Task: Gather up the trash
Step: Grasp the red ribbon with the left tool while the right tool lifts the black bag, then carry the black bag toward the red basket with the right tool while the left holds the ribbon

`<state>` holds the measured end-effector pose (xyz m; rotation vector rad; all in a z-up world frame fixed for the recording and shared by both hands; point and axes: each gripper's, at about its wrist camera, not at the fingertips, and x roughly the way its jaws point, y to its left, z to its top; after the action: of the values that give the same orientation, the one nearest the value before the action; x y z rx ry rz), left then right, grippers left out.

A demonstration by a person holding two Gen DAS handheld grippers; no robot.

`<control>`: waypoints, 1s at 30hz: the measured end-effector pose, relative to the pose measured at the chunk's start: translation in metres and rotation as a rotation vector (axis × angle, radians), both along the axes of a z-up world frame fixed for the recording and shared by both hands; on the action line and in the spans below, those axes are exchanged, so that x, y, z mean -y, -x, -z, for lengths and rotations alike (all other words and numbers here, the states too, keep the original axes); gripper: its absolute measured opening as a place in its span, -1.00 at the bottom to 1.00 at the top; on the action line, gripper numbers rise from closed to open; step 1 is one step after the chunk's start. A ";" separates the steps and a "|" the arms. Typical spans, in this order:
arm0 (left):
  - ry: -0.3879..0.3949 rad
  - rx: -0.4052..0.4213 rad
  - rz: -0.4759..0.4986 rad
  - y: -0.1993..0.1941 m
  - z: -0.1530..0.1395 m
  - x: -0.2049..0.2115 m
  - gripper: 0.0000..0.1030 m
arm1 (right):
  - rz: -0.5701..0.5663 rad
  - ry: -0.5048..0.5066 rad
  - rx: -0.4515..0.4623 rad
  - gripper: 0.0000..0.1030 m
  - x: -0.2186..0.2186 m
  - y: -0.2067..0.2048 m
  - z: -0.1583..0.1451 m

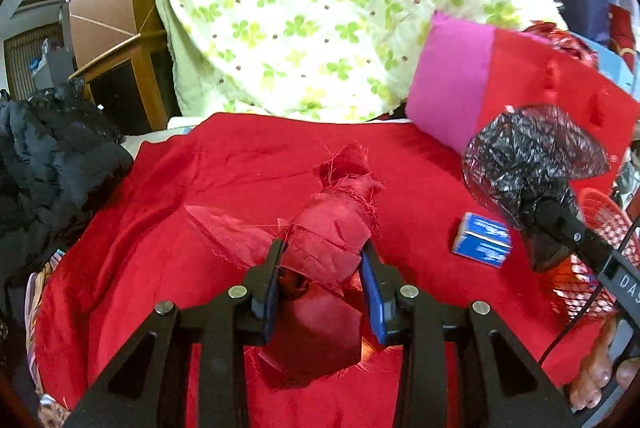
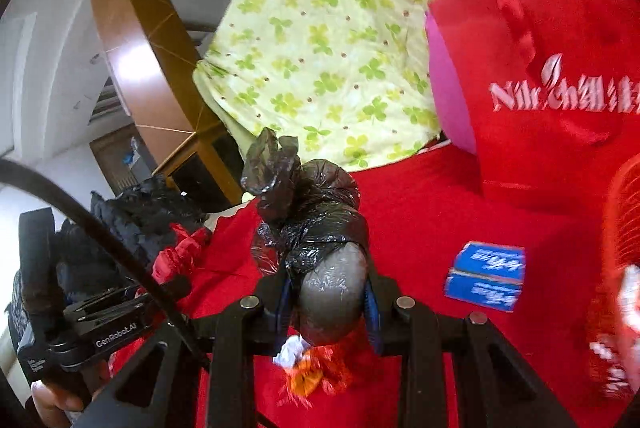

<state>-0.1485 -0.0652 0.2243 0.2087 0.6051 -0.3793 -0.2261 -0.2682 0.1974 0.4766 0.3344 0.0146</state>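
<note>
Left gripper [image 1: 322, 260] pinches a red cloth wad [image 1: 332, 228] mid-frame; right gripper [image 2: 326, 292] clamps a black bag [image 2: 308, 212]; loose frayed folds might slip free

Crumpled red fabric scrap [image 1: 332, 228], knotted black bag [image 2: 316, 212]

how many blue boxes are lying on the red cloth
1. The blue box lies on the red cloth, right of the left gripper, below the red bag. Others may be hidden.
</note>
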 end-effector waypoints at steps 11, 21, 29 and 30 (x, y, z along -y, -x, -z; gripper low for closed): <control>0.015 0.076 0.049 0.076 -0.023 0.017 -0.26 | 0.004 0.074 0.067 -0.39 0.008 0.096 -0.055; -0.005 0.132 0.068 0.118 -0.040 0.017 -0.26 | 0.007 0.124 0.119 -0.39 -0.001 0.146 -0.076; -0.027 0.163 0.081 0.137 -0.048 0.019 -0.25 | 0.015 0.141 0.128 -0.39 0.002 0.169 -0.074; -0.028 0.165 0.083 0.138 -0.048 0.020 -0.25 | 0.016 0.143 0.131 -0.39 0.002 0.171 -0.075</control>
<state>-0.2869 -0.0855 0.2725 0.2900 0.4404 -0.4289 -0.3973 -0.2700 0.2722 0.3344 0.2015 0.0059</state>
